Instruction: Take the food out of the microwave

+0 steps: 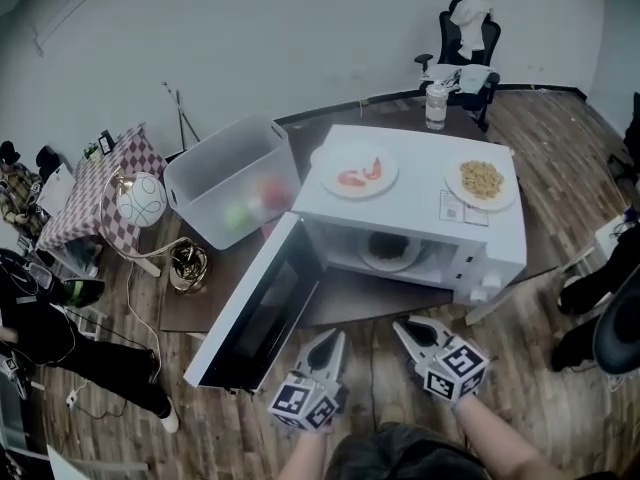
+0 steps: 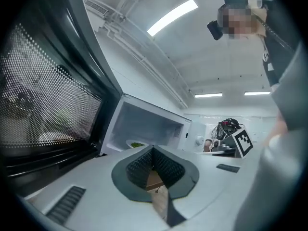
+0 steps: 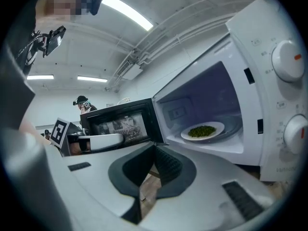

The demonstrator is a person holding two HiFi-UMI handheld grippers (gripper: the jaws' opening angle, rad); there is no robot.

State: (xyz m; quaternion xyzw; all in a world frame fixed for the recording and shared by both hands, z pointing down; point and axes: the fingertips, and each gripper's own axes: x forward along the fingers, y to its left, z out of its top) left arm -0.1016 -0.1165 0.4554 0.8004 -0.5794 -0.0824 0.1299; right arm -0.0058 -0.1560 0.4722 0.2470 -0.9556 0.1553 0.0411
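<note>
A white microwave point(image 1: 420, 213) stands low, its door point(image 1: 262, 313) swung wide open to the left. Inside, a white plate of green food point(image 1: 388, 251) rests on the turntable. The right gripper view shows the plate point(image 3: 203, 130) plainly; the left gripper view shows only an edge of the plate point(image 2: 136, 144). My left gripper point(image 1: 335, 336) and right gripper point(image 1: 400, 326) hover side by side just in front of the opening, short of the plate. The left gripper point(image 2: 153, 148) and the right gripper point(image 3: 154, 147) each have their jaws together, nothing between them.
On the microwave's top sit a plate of red food point(image 1: 358, 173) and a plate of noodles point(image 1: 482, 180). A clear plastic bin point(image 1: 232, 183) stands left of the microwave. Behind it are a bottle point(image 1: 436, 106) and an office chair point(image 1: 465, 43). At far left is a person point(image 1: 40, 338).
</note>
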